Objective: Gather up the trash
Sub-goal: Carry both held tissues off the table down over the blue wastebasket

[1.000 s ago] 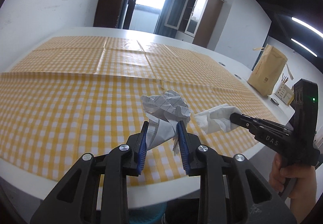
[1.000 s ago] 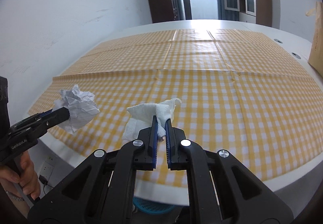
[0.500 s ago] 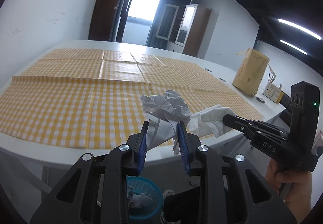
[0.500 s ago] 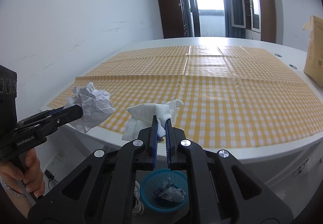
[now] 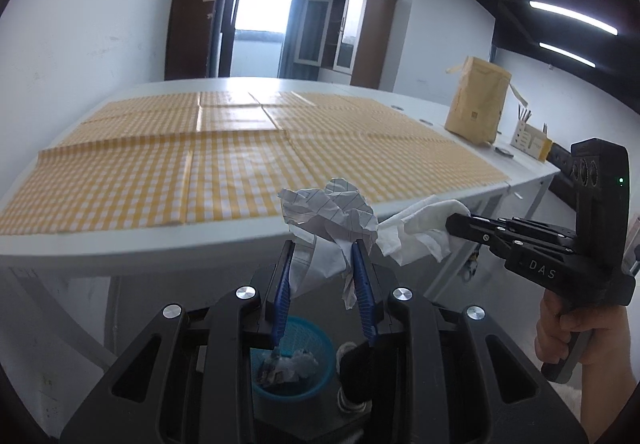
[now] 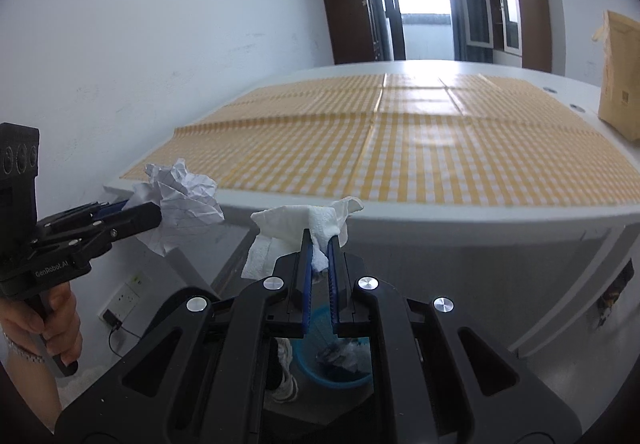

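Just off the near edge of the bench (image 5: 120,240), both grippers are hanging out over the floor with trash in them, so I'd say this is the carry-to-the-bin step. Left gripper (image 5: 323,252) is sitting partly closed, its blue pads squeezing a crumpled ball of lined paper (image 5: 332,212) that's bulging out above the jaws. Right gripper (image 6: 319,244) is pinched almost fully together on a wad of white tissue (image 6: 304,220), with loose flaps drooping off to the left. The two are riding side by side, paper on the left, tissue just beside it on the right, not quite touching as far as I can tell. Down on the floor there's a small blue mesh basket (image 5: 320,348) peeking out between and below the gripper bodies, and it's already holding some crumpled scraps, looks like greyish paper or wrappers, hard to tell exactly. Next move, in my guess, is getting each gripper lined up right over the basket and then opening the jaws, since light paper like this could easily be drifting past the rim if dropped from too far off. Bench itself is looking cleaned off on the yellow checked cloth (image 6: 460,148); only a tan paper bag (image 5: 478,100) is standing at the far right.
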Tool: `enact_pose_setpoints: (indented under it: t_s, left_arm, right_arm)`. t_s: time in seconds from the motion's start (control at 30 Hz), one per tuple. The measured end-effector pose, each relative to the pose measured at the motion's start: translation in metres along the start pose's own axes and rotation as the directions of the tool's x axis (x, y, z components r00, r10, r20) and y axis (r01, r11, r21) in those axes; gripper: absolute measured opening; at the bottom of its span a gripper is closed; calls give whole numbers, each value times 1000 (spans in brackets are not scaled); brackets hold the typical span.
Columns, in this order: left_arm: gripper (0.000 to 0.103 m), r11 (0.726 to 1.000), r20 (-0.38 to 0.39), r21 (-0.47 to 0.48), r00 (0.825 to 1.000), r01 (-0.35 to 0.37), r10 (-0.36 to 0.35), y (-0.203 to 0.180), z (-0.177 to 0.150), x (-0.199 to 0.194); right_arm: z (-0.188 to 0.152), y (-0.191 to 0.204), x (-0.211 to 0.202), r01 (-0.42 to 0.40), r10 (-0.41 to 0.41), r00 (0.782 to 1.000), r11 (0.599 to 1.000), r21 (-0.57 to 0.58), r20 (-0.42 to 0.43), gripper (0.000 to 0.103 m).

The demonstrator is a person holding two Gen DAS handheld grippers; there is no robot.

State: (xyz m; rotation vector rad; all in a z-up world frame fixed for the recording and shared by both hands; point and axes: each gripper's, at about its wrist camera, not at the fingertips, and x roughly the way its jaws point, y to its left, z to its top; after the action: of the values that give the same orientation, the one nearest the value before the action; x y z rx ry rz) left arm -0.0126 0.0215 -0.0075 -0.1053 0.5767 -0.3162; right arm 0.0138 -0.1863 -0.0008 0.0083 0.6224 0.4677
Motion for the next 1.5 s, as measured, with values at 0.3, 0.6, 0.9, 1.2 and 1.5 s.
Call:
enact_pose_setpoints:
  t_s: [0.3, 0.6, 0.9, 1.2, 1.5]
  left_arm:
    - [28, 1000, -145, 5, 989, -21, 22, 3, -59, 45]
    - [28, 996, -290, 41, 953, -78, 87, 17, -105, 109]
    - [28, 993, -435, -76, 899, -85, 44, 57, -148, 180]
    - [28, 970, -512, -202, 859, -136, 14, 87, -167, 230]
    - [28, 945, -590, -263, 807, -192, 0, 101, -179, 285]
  right_arm:
    - [-53, -5, 45, -14, 17, 989, 1000, 24, -146, 6]
    - [-104, -22, 129, 5, 17, 945, 998, 67, -325, 6]
    - [-152, -42, 205, 41, 16, 879, 993, 107, -477, 6]
    - [-168, -58, 280, 87, 46, 814, 976, 201, -579, 6]
    - [-184, -77, 345, 162, 27, 745, 962, 219, -666, 6]
